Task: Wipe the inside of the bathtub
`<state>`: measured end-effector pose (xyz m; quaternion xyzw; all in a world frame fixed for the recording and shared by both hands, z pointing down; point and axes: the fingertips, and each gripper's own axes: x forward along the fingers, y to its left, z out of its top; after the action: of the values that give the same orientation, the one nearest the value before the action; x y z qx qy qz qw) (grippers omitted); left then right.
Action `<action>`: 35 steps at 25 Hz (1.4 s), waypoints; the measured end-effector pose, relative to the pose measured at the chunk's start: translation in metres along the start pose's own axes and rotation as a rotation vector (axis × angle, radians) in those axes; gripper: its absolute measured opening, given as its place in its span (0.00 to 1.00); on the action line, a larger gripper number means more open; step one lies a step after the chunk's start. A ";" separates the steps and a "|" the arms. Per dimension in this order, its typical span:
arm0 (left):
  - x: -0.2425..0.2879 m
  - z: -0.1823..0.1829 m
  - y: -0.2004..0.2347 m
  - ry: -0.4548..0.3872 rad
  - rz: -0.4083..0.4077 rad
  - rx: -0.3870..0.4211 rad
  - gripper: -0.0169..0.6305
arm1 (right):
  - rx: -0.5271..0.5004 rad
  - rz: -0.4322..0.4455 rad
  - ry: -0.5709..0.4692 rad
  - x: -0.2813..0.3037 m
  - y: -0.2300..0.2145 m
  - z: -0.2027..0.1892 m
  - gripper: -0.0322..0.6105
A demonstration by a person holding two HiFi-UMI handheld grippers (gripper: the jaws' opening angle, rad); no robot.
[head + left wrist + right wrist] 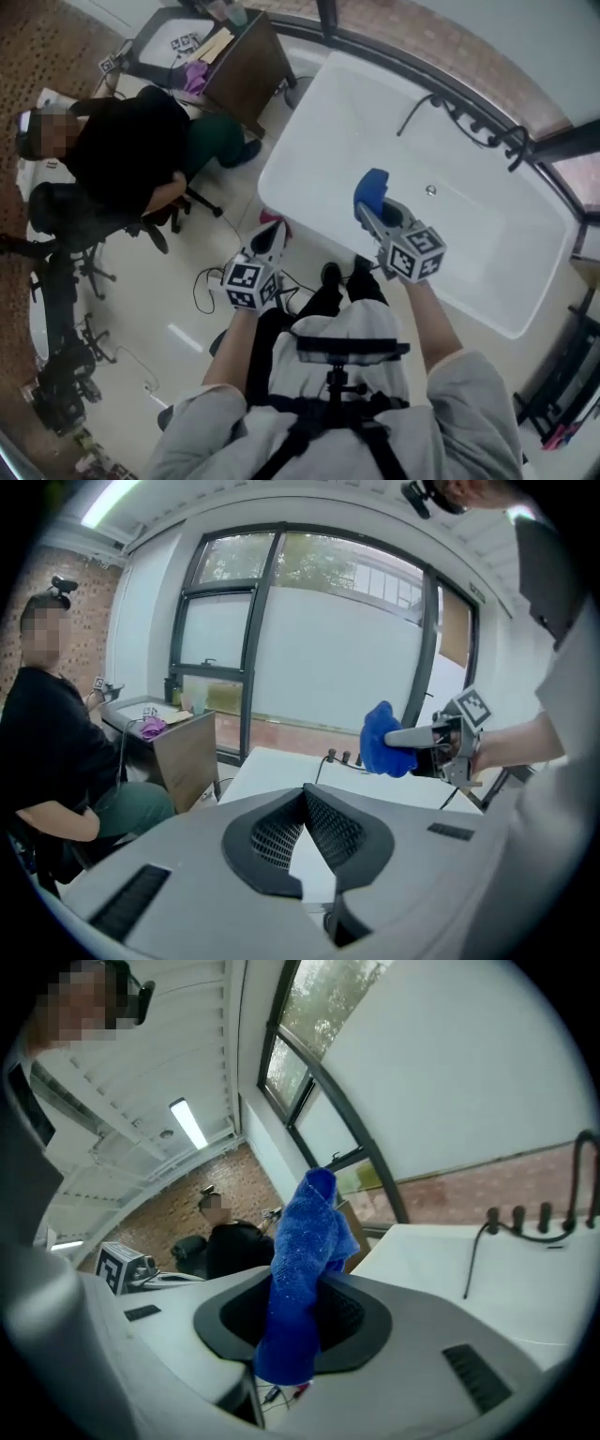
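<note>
The white bathtub (328,122) lies ahead and to the right in the head view, with its inside bare. My right gripper (375,211) hovers over the tub's near side, shut on a blue cloth (372,190). In the right gripper view that cloth (300,1269) stands up between the jaws. The left gripper view shows the cloth (380,741) bunched at the right gripper's tip, above the tub (272,766). My left gripper (270,234) hangs over the floor just outside the tub's near rim, its jaws (306,794) meeting at the tips around nothing.
A person in black (122,150) sits on an office chair at the left, near a brown desk (234,56). Dark taps and a hose (469,122) stand on the tub's far rim, and a drain (430,190) is in its floor. Cables (202,281) lie on the floor.
</note>
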<state>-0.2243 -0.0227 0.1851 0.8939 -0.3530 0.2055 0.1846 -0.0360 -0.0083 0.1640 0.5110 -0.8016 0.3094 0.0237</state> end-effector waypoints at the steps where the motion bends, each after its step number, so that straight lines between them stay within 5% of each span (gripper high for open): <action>1: 0.001 0.002 -0.003 -0.001 -0.025 0.014 0.03 | 0.007 -0.055 -0.030 -0.020 -0.004 0.002 0.22; 9: 0.016 0.002 -0.027 -0.031 -0.201 0.093 0.03 | 0.051 -0.428 -0.133 -0.150 -0.018 -0.034 0.22; 14: 0.021 -0.002 -0.043 -0.024 -0.271 0.077 0.03 | 0.136 -0.609 -0.137 -0.210 -0.016 -0.067 0.22; 24: 0.000 0.003 -0.082 -0.048 -0.258 0.076 0.03 | 0.102 -0.666 -0.098 -0.254 -0.029 -0.077 0.22; 35: -0.013 0.004 -0.151 -0.041 -0.153 0.059 0.03 | 0.042 -0.644 -0.026 -0.329 -0.074 -0.106 0.22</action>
<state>-0.1254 0.0858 0.1473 0.9273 -0.2812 0.1827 0.1660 0.1526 0.2902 0.1680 0.7429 -0.5923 0.2957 0.0995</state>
